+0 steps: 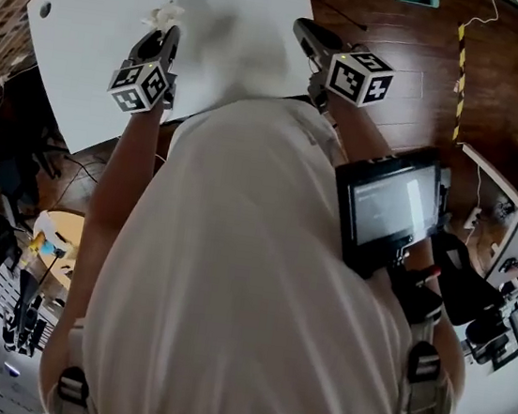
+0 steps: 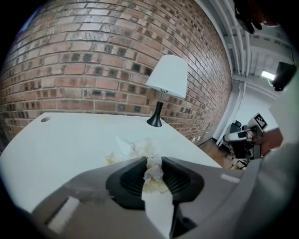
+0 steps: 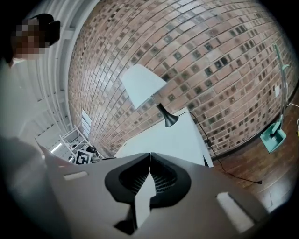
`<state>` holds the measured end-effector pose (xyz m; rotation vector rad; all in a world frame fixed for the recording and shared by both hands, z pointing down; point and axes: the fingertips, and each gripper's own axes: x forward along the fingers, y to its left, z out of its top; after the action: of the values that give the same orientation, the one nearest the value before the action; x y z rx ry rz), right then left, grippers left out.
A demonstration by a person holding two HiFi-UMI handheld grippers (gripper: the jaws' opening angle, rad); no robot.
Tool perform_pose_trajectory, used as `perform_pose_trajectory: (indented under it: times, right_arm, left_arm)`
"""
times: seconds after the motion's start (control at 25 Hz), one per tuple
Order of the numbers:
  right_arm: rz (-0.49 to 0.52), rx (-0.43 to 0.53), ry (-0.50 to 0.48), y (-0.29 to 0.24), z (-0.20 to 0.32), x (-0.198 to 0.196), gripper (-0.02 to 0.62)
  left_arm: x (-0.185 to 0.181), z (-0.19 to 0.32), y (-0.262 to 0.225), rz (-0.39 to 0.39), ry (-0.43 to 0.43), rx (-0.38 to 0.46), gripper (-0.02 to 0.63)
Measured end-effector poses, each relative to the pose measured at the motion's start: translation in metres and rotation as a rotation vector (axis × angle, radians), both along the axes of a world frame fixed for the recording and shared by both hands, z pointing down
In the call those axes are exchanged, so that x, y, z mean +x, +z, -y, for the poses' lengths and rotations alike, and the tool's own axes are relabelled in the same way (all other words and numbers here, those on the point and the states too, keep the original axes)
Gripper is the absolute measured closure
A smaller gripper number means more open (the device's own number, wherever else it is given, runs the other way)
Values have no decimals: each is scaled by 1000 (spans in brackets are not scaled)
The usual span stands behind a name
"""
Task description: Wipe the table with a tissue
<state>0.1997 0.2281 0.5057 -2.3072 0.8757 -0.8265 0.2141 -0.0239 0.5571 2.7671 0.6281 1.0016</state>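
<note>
Tissue (image 2: 151, 173) is sitting pinched in the left claw (image 2: 153, 163), whose jaws are pressing close together on a crumpled, yellow-stained wad of it. More of the wad is bunching out beyond the tips over the white desk (image 2: 65, 144). Whether the loose paper is resting on the desk or hanging just above it cannot be told. In the head view the tissue is showing as a pale clump at the tip of that claw, over the desk's far part and well in from its edges. The left marker cube (image 1: 140, 87) is riding behind it, above the desk's near edge.

The right claw (image 3: 149, 161) is holding its jaws fully together, pad against pad, with nothing between them. In the head view it is hovering at the desk's right edge, its marker cube (image 1: 361, 78) hanging just off the desk over dark wooden floor (image 1: 416, 90).

A desk lamp (image 2: 167, 80) with a white shade and black base is standing on the desk's far side, close to the brick wall (image 2: 93, 56). The person's white shirt (image 1: 247, 295) is filling the middle of the head view, with a screen device (image 1: 391, 209) strapped at its right side.
</note>
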Motion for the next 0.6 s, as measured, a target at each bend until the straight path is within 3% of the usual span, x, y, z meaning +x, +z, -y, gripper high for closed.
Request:
perform_pose_trajectory:
  times: [0.24, 0.6]
  right_arm:
    - [0, 12, -39, -3, 21, 5, 586]
    - [14, -13, -16, -4, 42, 3, 586]
  left_arm:
    - [-11, 35, 6, 24, -87, -7, 503]
    - [36, 78, 17, 40, -42, 91, 506]
